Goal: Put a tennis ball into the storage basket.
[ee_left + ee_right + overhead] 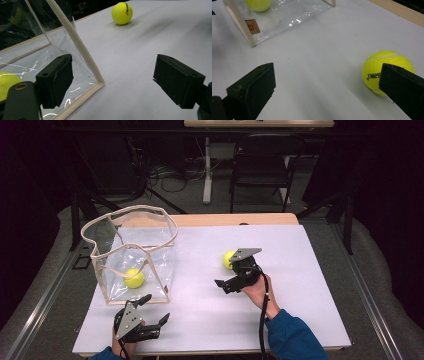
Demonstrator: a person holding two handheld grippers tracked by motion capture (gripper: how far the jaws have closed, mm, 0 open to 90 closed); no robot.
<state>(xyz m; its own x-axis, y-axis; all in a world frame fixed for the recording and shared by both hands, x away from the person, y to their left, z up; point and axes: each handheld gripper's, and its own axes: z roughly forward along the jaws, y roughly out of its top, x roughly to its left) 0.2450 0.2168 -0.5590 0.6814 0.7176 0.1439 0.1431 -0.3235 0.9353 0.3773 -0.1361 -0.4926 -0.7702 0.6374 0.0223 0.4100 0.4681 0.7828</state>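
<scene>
A clear plastic bag with beige trim stands open on the left of the white table. One yellow tennis ball lies inside it. A second tennis ball rests on the table's middle, partly behind my right gripper, which is open. In the right gripper view that gripper has the loose ball just ahead of its right jaw. My left gripper is open near the bag's front right corner. In its own view that gripper has the bag's corner by its left jaw and the loose ball far ahead.
The bag and the ball inside it sit at the top of the right gripper view. A black chair and a desk leg stand on the floor beyond the table's wooden far edge.
</scene>
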